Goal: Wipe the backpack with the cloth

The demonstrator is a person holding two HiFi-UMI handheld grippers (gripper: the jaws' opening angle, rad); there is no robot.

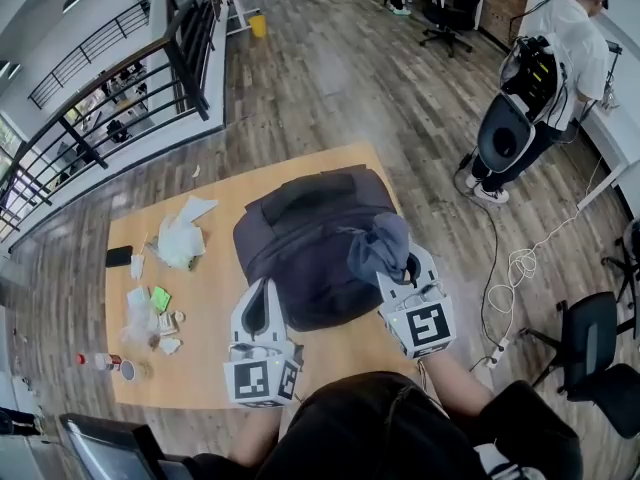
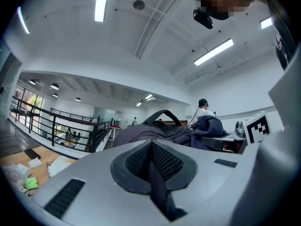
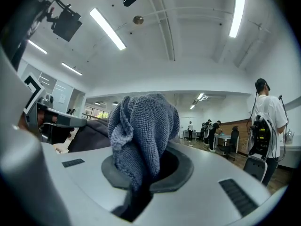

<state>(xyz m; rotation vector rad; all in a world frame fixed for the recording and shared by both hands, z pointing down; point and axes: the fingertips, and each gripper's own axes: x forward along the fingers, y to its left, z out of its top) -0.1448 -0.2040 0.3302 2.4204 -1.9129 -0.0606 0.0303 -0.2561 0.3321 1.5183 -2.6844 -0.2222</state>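
Cloth vs right gripper: the grey-blue cloth is bunched up in the right gripper. In the right gripper view the cloth rises out of the slot between the jaws and folds over towards the left.
Right gripper: jaws closed tight on the cloth, with no gap showing beside the fabric.
Cloth vs backpack: the wad lies against the right-hand upper side of the dark backpack, touching its surface.
Backpack: lies flat in the middle of the wooden table, carry handle towards the far edge. In the left gripper view the backpack bulks just beyond the jaws, and the cloth shows past it on the right.
Left gripper: sits at the backpack's near-left edge, just beside it; whether the tips touch it I cannot tell.
Left gripper jaws: pressed together, the meshed pads meeting along a dark seam, nothing between them.
Pose: both grippers point level and away from the person, side by side with the backpack's near end between them. The marker cubes face up towards the head camera, and the right forearm reaches in from the bottom of the picture.
Table, left part: crumpled papers, a black phone, a green slip and a small bottle, all well apart from the backpack.
Room: a person stands on the wood floor at the far right.
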